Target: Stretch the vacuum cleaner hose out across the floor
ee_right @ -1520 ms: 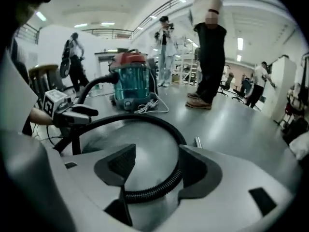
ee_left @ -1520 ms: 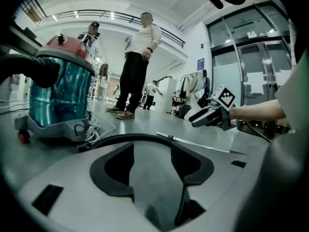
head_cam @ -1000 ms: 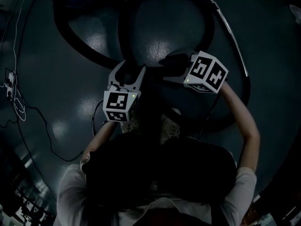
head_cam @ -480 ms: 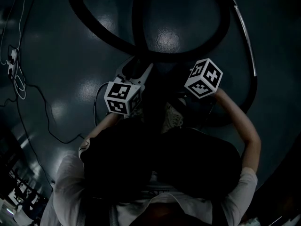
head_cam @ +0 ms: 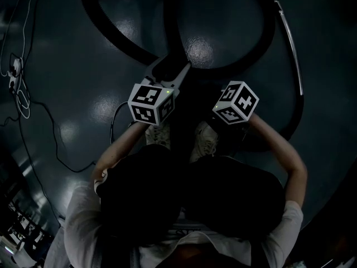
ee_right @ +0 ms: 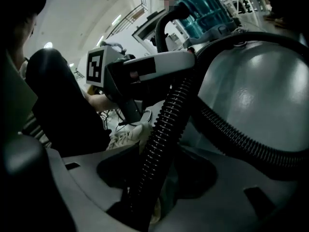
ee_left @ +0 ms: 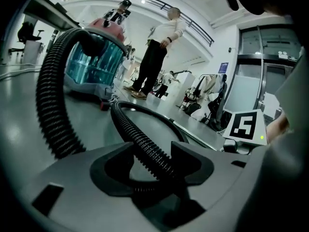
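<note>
The black ribbed vacuum hose (head_cam: 114, 38) lies in big loops on the dark floor ahead of my feet. In the head view my left gripper (head_cam: 170, 71) reaches forward to where the loops cross. The left gripper view shows it (ee_left: 153, 153) shut on the hose (ee_left: 145, 146), which fills the gap between the pads. My right gripper (head_cam: 235, 102) shows only its marker cube in the head view. In its own view, another stretch of hose (ee_right: 169, 115) runs up between the closing jaws of the right gripper (ee_right: 154, 163), with a thin gap still on one side.
The teal-and-red vacuum cleaner (ee_left: 91, 62) stands on the floor beyond the loops. A metal wand (head_cam: 290, 38) lies at the right. White cables (head_cam: 15, 71) trail along the left. My shoes (head_cam: 203, 141) are just behind the grippers. A person (ee_left: 154, 57) stands farther off.
The left gripper has moved forward onto the hose crossing. The right gripper has drawn back toward my body, and the hose loops now sit nearer in the head view.
</note>
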Action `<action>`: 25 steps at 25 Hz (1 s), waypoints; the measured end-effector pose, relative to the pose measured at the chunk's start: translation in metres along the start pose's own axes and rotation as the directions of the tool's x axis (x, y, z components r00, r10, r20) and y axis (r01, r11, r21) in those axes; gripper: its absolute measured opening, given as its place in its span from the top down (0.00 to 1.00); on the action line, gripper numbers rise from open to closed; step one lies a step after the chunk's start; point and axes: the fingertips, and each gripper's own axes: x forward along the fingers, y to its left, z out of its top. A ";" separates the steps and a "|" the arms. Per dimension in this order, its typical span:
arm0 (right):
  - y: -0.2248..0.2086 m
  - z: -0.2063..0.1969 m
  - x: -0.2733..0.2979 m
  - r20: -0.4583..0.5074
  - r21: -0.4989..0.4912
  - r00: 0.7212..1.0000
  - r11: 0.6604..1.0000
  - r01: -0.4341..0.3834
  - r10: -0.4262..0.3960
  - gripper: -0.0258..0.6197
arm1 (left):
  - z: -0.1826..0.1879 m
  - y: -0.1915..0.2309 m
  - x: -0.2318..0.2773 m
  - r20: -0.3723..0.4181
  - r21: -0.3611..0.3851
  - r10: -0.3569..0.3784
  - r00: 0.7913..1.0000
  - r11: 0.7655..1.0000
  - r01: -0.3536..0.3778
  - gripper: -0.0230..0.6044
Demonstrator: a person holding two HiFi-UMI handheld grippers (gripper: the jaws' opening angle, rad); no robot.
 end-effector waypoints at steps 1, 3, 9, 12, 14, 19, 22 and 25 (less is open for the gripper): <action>-0.006 0.011 -0.005 0.052 0.027 0.999 1.000 0.009 -0.011 0.58 | 0.012 0.000 0.007 0.025 0.025 -0.003 1.000 1.000 0.002 0.61; -0.021 0.039 -0.019 0.185 0.116 0.982 0.993 0.005 -0.026 0.61 | 0.040 0.002 0.022 0.073 0.077 -0.007 0.997 0.997 0.002 0.61; -0.090 0.134 -0.080 0.509 0.311 0.845 0.950 -0.005 -0.162 0.64 | 0.083 0.007 0.041 0.141 0.063 -0.006 0.990 0.998 -0.003 0.61; -0.127 0.165 -0.107 0.573 0.367 0.778 0.930 0.037 -0.257 0.64 | 0.078 0.006 0.035 0.152 0.018 -0.018 0.988 1.000 0.015 0.61; -0.156 0.184 -0.126 0.615 0.430 0.716 0.901 0.046 -0.330 0.64 | 0.073 0.002 0.034 0.131 0.038 -0.034 0.991 0.999 0.030 0.61; -0.220 0.224 -0.169 0.658 0.568 0.555 0.819 0.077 -0.509 0.65 | 0.050 -0.023 0.058 0.037 0.070 -0.103 0.994 0.993 0.100 0.61; -0.236 0.245 -0.198 0.687 0.592 0.470 0.802 0.079 -0.554 0.65 | 0.047 -0.036 0.076 0.016 0.058 -0.127 0.992 0.990 0.126 0.61; -0.235 0.262 -0.227 0.728 0.586 0.393 0.807 0.070 -0.562 0.65 | 0.047 -0.042 0.091 -0.006 0.054 -0.133 0.991 0.990 0.133 0.61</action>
